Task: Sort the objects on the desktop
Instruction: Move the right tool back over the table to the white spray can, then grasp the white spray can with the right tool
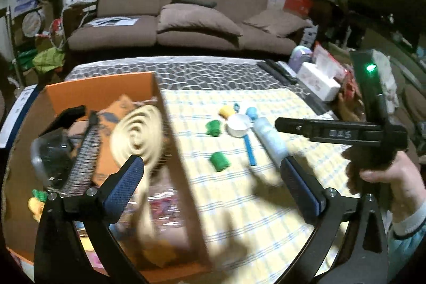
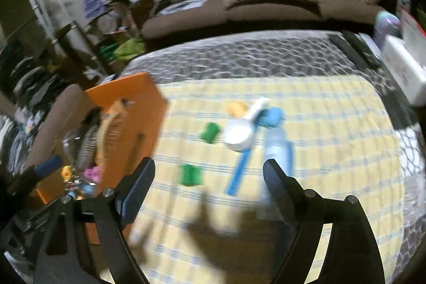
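Observation:
An orange box (image 1: 101, 89) stands at the left of the yellow checked cloth (image 1: 239, 204). It holds a beige spiral mat (image 1: 135, 135), a patterned strip (image 1: 85, 151) and a clear container (image 1: 50, 159). My left gripper (image 1: 210, 164) is open over the box's right wall, with nothing between its pads. On the cloth lie two green rolls (image 1: 219, 161) (image 1: 213, 127), a yellow roll (image 1: 226, 111), a blue roll (image 1: 251, 112), a white scoop (image 1: 238, 125) with a blue handle, and a pale bottle (image 1: 270, 137). My right gripper (image 2: 209, 164) is open and empty above the cloth, near a green roll (image 2: 190, 175) and the bottle (image 2: 278, 148).
A hand (image 1: 386, 177) holds the right gripper's handle at the right of the left wrist view. A white tissue box (image 1: 318, 81) and dark remotes (image 1: 279, 71) lie at the table's far right. A brown sofa (image 1: 186, 17) stands behind the table. Cluttered shelves fill the left.

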Demonstrator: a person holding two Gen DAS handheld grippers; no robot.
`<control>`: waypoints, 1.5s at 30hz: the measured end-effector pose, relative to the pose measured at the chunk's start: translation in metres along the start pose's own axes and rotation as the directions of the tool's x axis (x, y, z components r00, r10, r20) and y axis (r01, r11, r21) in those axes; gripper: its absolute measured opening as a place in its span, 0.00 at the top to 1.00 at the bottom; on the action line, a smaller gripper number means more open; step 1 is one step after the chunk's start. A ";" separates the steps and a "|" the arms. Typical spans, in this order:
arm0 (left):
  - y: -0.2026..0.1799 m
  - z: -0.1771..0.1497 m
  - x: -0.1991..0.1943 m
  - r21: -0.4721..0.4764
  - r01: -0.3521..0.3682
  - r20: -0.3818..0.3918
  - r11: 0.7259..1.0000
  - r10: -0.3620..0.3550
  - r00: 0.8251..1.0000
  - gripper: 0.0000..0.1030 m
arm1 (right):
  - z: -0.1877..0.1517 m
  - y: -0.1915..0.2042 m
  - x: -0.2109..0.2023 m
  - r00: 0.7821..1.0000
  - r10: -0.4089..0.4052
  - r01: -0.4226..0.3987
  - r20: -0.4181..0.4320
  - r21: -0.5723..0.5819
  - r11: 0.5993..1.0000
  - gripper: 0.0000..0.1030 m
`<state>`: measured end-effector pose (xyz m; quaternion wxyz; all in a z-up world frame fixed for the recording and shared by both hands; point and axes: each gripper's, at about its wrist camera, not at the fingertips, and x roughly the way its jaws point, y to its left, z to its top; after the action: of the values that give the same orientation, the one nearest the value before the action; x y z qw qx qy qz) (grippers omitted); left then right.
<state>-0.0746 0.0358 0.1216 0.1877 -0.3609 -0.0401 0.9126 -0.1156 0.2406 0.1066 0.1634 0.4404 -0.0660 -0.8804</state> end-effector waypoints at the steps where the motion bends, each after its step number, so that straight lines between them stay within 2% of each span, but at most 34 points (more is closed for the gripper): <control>1: -0.005 0.000 0.002 -0.001 0.009 0.000 1.000 -0.009 1.000 0.00 | -0.001 -0.007 0.000 1.000 -0.010 0.010 -0.003 0.011 1.000 0.18; 6: -0.027 -0.002 0.014 0.012 0.020 -0.012 1.000 -0.020 1.000 0.00 | -0.007 -0.034 0.004 0.999 -0.037 0.038 -0.013 0.050 0.998 0.18; 13: -0.040 -0.011 0.032 -0.009 0.039 -0.059 0.999 -0.039 0.997 0.00 | -0.017 -0.041 0.025 0.995 -0.078 0.080 -0.054 0.031 0.996 0.18; 18: -0.044 -0.014 0.035 -0.008 0.044 -0.076 0.999 -0.045 0.996 0.00 | -0.023 -0.045 0.043 0.991 -0.090 0.093 -0.095 0.024 0.995 0.27; 20: -0.043 -0.014 0.034 -0.013 0.045 -0.077 0.999 -0.046 0.996 0.00 | -0.025 -0.045 0.049 0.990 -0.093 0.096 -0.109 0.017 0.995 0.35; 26: -0.037 -0.013 0.035 -0.042 0.045 -0.082 0.998 -0.048 0.995 0.00 | -0.030 -0.045 0.061 0.984 -0.110 0.112 -0.140 0.005 0.994 0.45; 40: -0.038 -0.015 0.040 -0.044 0.048 -0.098 0.998 -0.052 0.994 0.00 | -0.033 -0.049 0.071 0.981 -0.130 0.131 -0.143 0.004 0.991 0.50; 41: -0.038 -0.015 0.040 -0.045 0.048 -0.099 0.998 -0.052 0.994 0.00 | -0.033 -0.050 0.071 0.980 -0.136 0.138 -0.142 0.002 0.990 0.55; 45: -0.037 -0.016 0.041 -0.058 0.053 -0.104 0.997 -0.059 0.993 0.00 | -0.029 -0.054 0.064 0.987 -0.105 0.109 -0.126 0.031 0.994 0.63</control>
<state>-0.0799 0.0844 0.0915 0.2050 -0.4123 -0.0653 0.8853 -0.1407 0.2698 0.0271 0.1113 0.5001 -0.0486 -0.8574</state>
